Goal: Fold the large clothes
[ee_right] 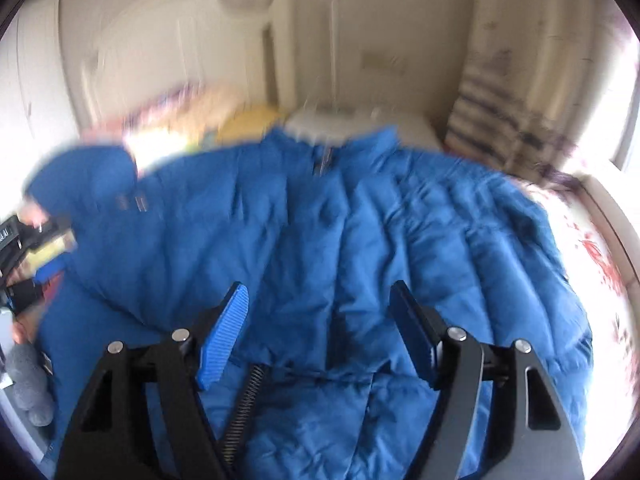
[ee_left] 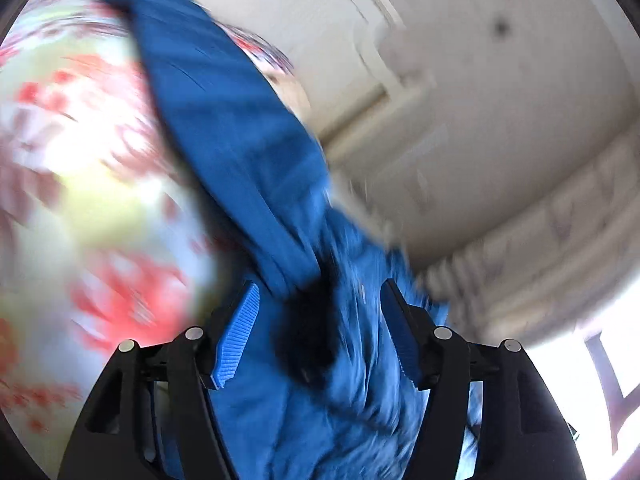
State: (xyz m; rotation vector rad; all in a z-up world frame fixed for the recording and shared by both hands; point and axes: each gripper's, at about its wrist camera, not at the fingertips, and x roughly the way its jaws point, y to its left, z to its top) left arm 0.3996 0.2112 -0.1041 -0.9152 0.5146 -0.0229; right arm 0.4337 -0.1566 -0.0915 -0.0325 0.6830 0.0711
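Observation:
A large blue padded jacket (ee_right: 340, 232) lies spread on a bed, collar at the far side. My right gripper (ee_right: 320, 300) is open just above its near hem, touching nothing I can see. My left gripper (ee_left: 320, 300) is open, with bunched blue fabric (ee_left: 340, 360) filling the gap between its pads; a sleeve or flap (ee_left: 224, 128) rises from there toward the upper left. In the right wrist view the left gripper (ee_right: 24, 256) shows at the far left edge by the jacket's lifted sleeve (ee_right: 92, 184). Both views are motion-blurred.
The bed has a white sheet with red flowers (ee_left: 80, 160), also seen at the right edge in the right wrist view (ee_right: 596, 256). Pillows (ee_right: 248, 124) lie beyond the collar. A striped curtain (ee_right: 492, 120) hangs at the back right. A grey soft toy (ee_right: 28, 384) sits lower left.

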